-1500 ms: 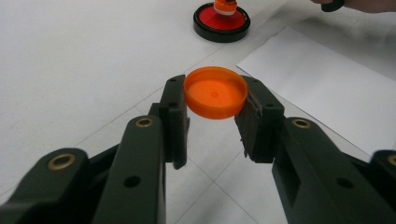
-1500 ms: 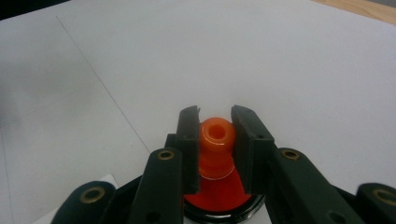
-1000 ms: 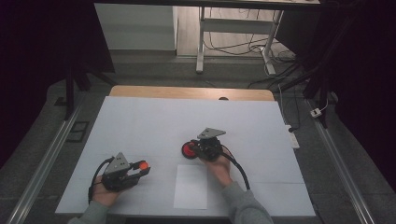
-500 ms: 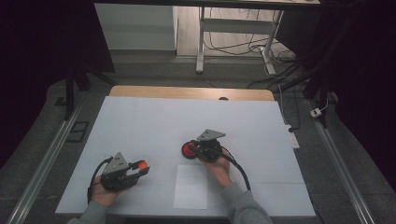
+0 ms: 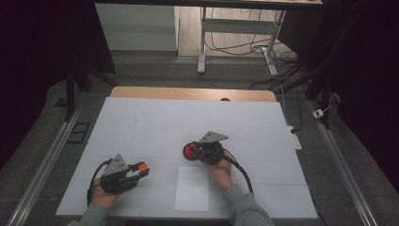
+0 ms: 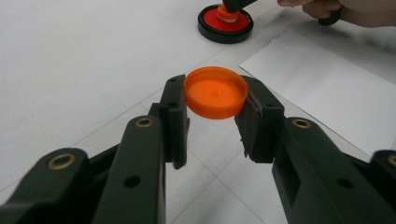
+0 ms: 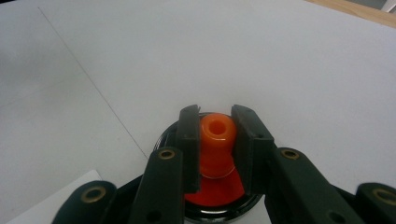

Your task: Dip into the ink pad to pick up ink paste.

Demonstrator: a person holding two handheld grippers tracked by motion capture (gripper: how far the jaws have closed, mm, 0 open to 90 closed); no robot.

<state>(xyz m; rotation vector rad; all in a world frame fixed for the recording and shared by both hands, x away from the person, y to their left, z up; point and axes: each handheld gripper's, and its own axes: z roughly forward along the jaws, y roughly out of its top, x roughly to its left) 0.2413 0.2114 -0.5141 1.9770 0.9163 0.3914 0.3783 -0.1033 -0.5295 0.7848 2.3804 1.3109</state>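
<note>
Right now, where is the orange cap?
The orange cap is pinched in the left gripper, low at the left of the high view, apart from the red disc and left of the white paper.

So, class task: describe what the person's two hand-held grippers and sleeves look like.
Each hand-held gripper, left and right, is black with two blocky jaws, brass-coloured pivot pins, a grey three-cornered top plate and a trailing black cable. The sleeves are grey.

My left gripper [image 5: 134, 172] sits low in my left hand [image 5: 104, 195], its jaws clamped on an orange cap [image 6: 215, 92] held between the pads. My right gripper [image 5: 200, 151], ahead of my right hand [image 5: 221, 168], pinches an orange nozzle [image 7: 216, 135] between its upright jaws.
</note>
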